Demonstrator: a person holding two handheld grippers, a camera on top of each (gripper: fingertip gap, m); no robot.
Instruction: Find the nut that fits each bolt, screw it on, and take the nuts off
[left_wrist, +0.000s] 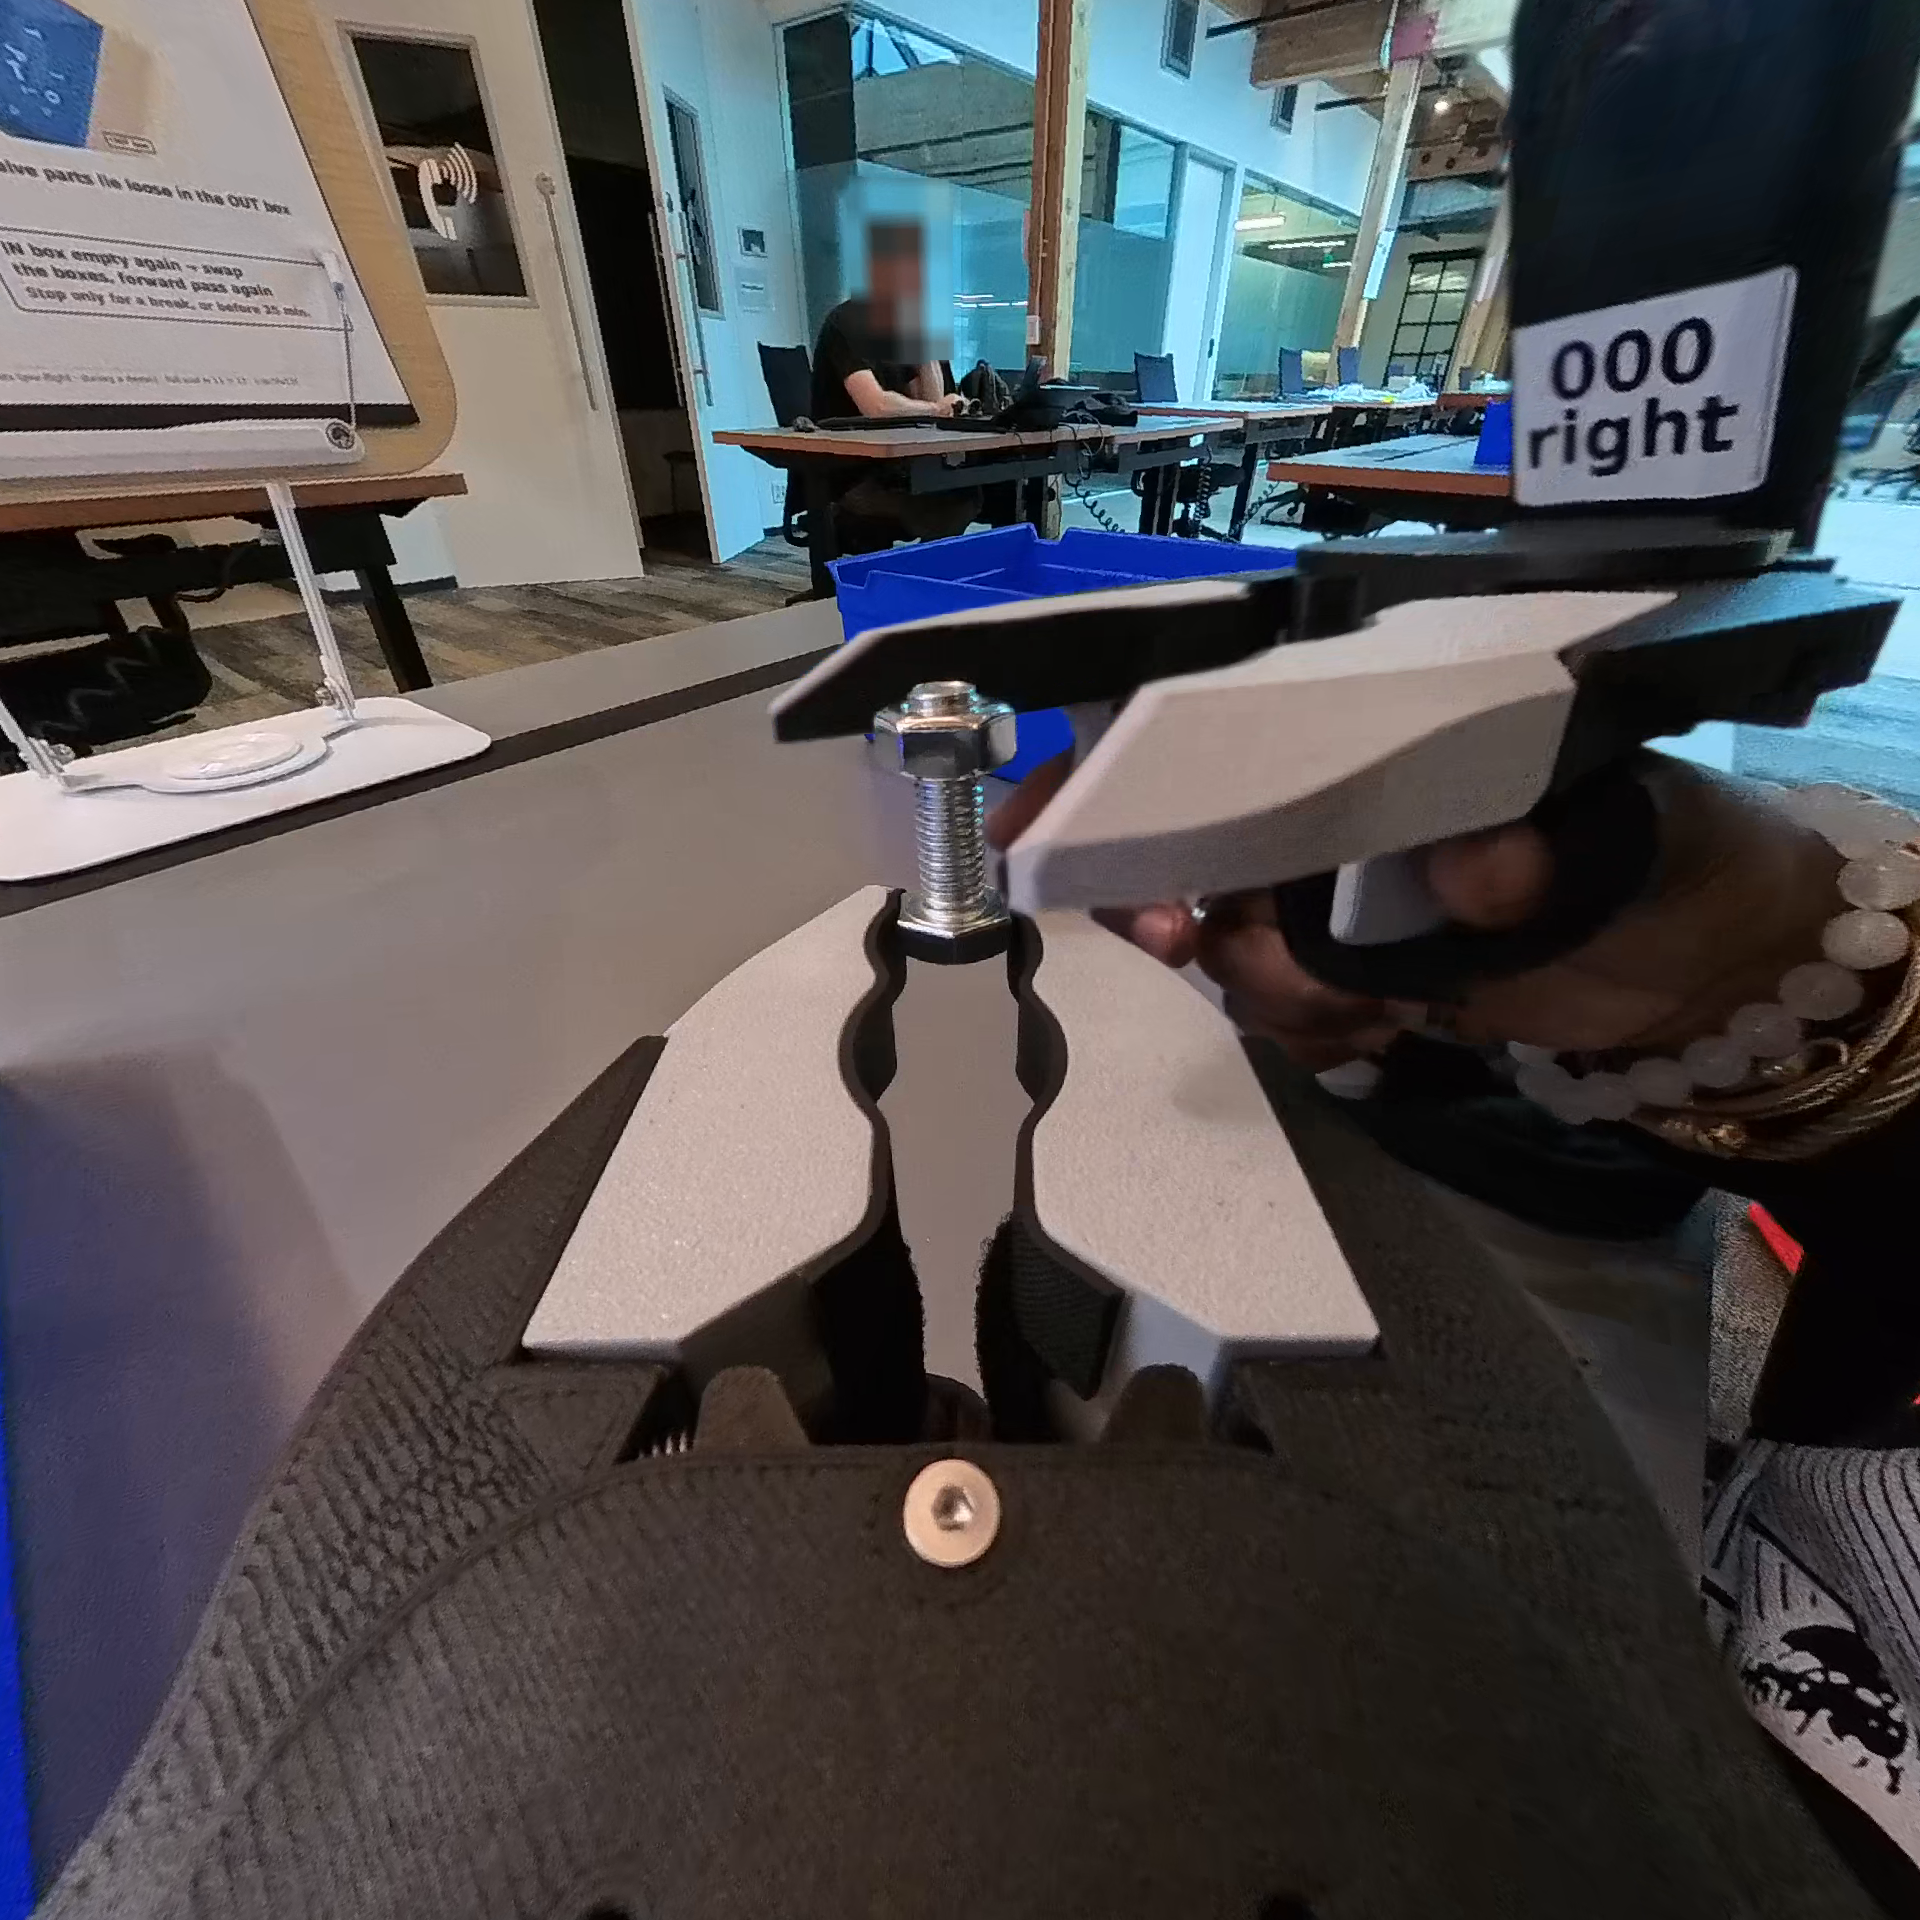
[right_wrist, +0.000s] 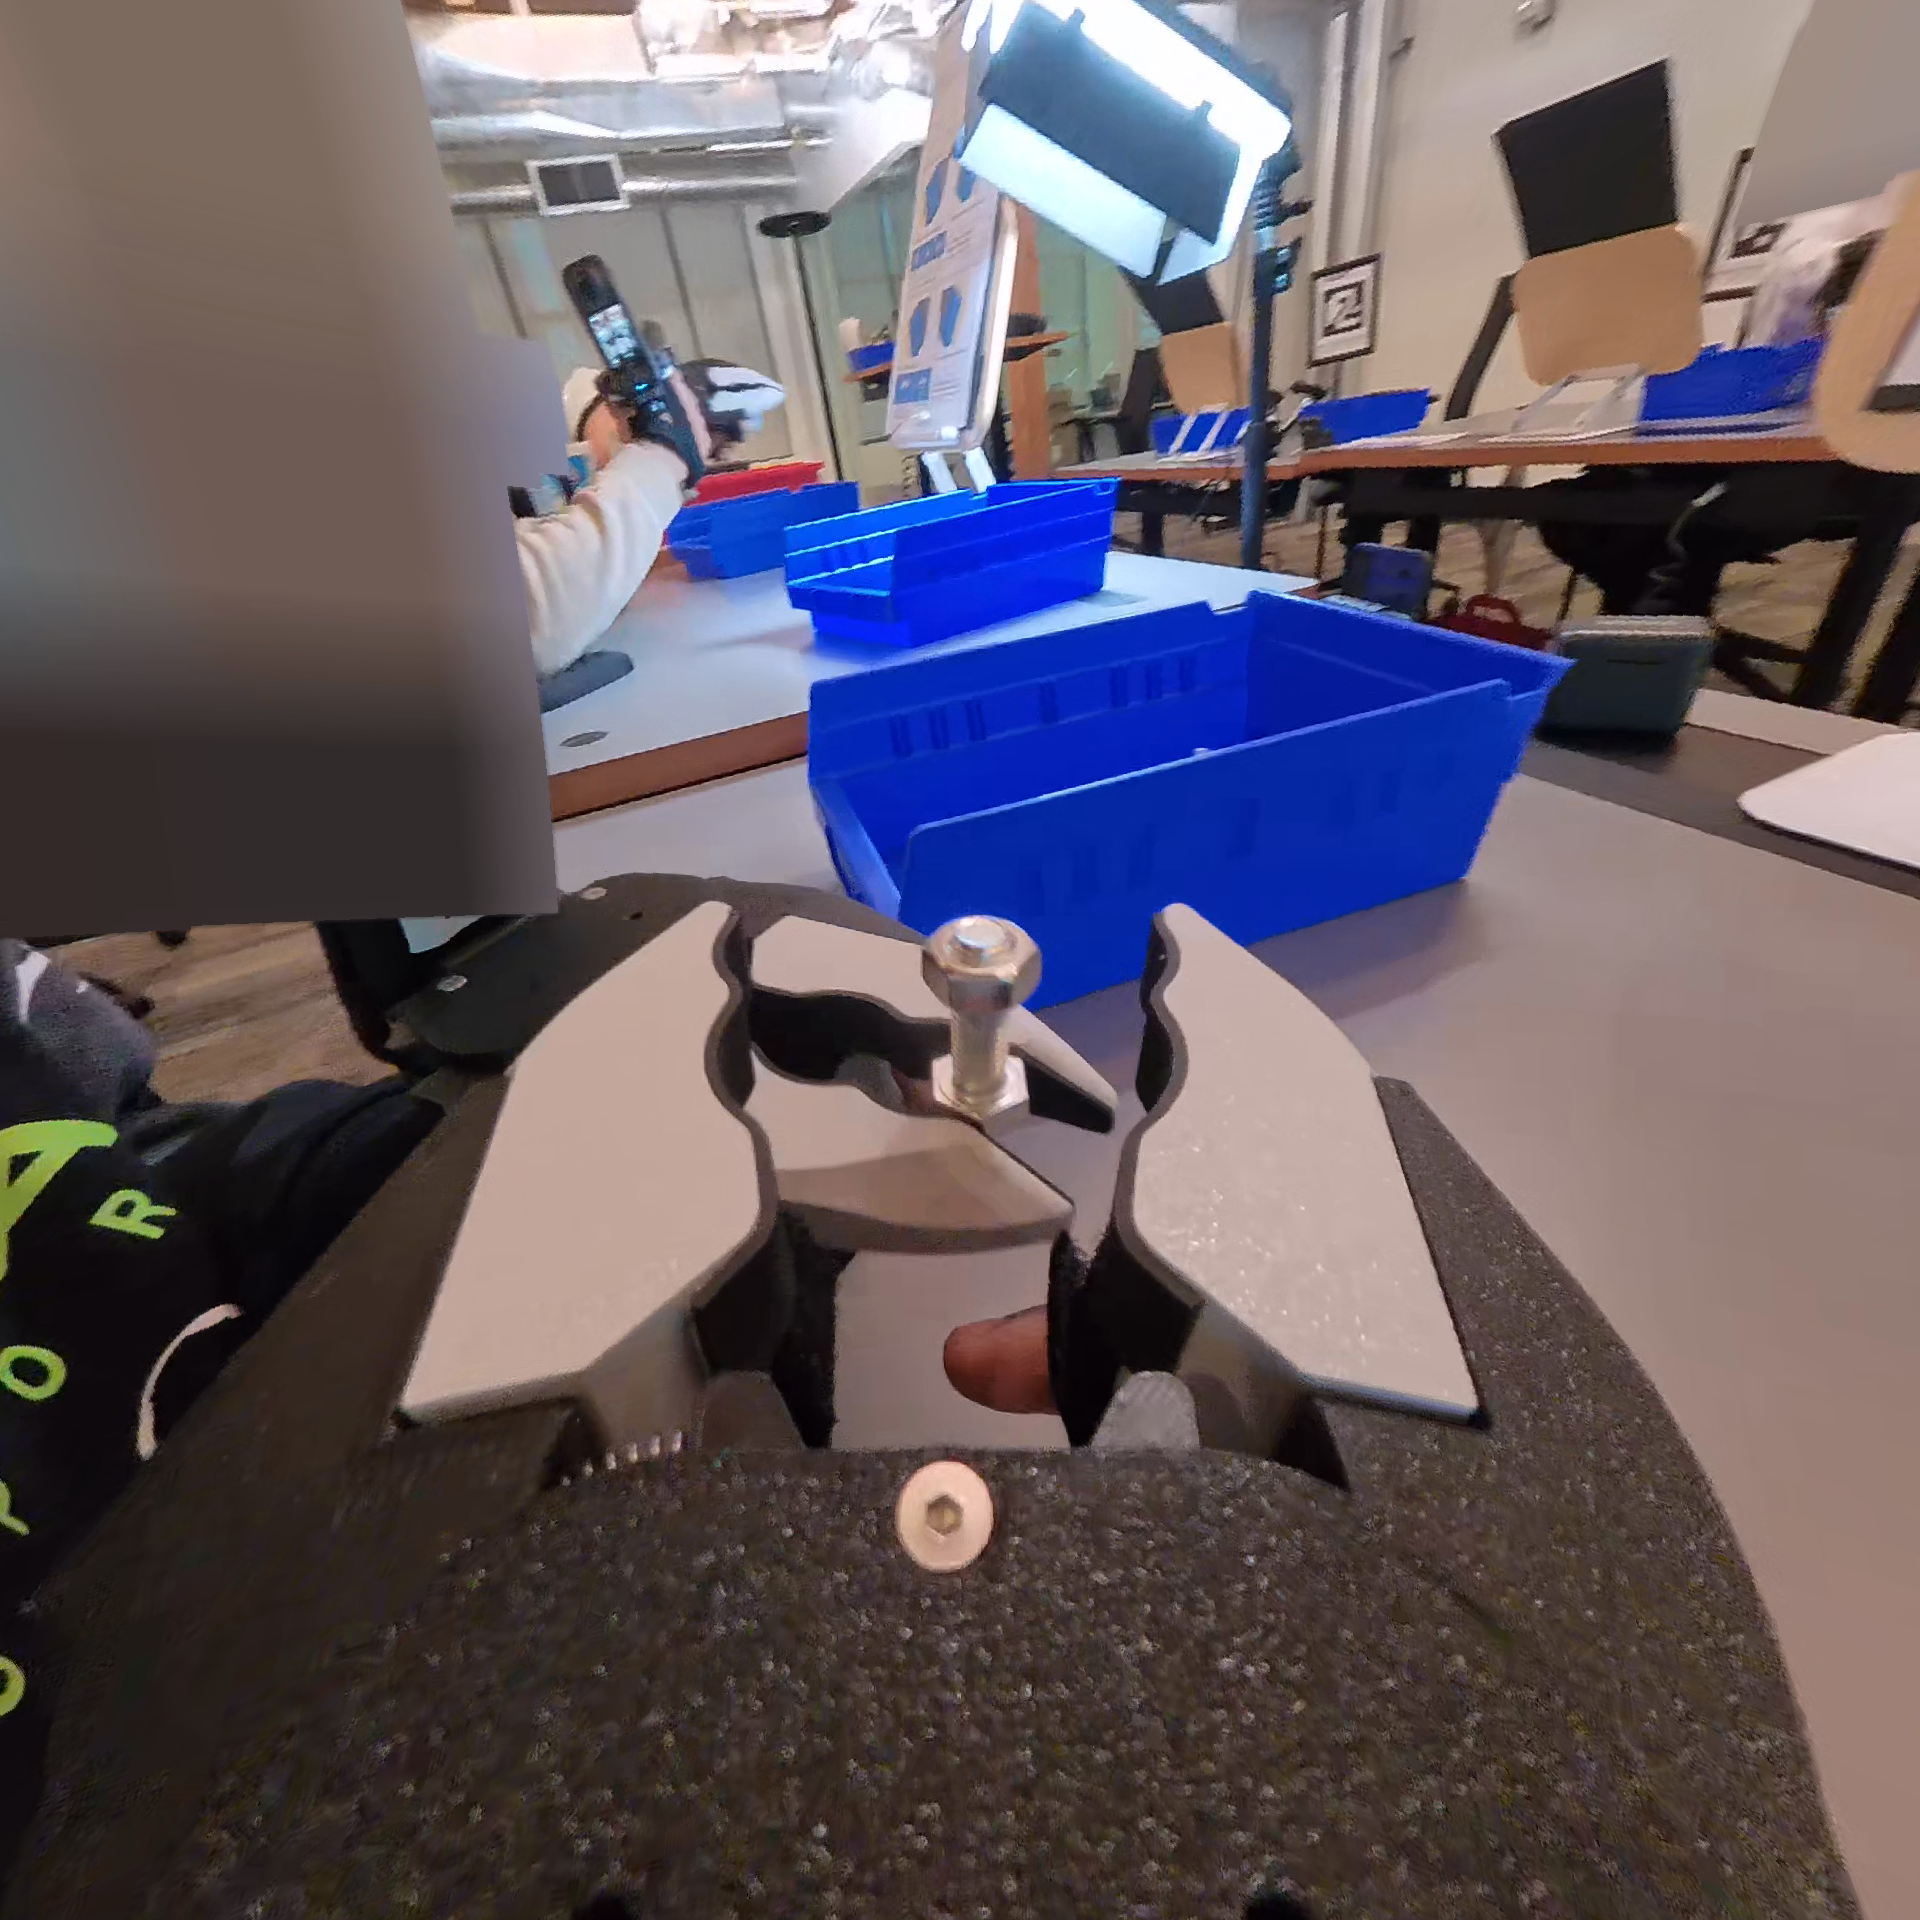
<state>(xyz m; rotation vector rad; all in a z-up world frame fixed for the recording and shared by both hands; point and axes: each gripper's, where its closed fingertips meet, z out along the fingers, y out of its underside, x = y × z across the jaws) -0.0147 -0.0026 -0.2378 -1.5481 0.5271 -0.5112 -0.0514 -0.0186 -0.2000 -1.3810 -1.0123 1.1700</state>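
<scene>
Steel bolt (left_wrist: 945, 831) stands upright, head clenched by the left gripper (left_wrist: 951, 935); the right gripper (right_wrist: 940, 997) brackets the nut (left_wrist: 943, 732), jaws released. A skewed squeeze might tilt the bolt toward the twelve o'clock blue bin (right_wrist: 1195, 790).

left tool (left_wrist: 951, 925): fingertips clamp the hex head of an upright bolt (left_wrist: 945, 847) | nut (left_wrist: 943, 736): threaded at the bolt's top end | right tool (left_wrist: 894, 790): jaws spread either side of the nut (contact unclear) | behind: blue bin (left_wrist: 956, 582) on grey counter (left_wrist: 416, 894)
</scene>
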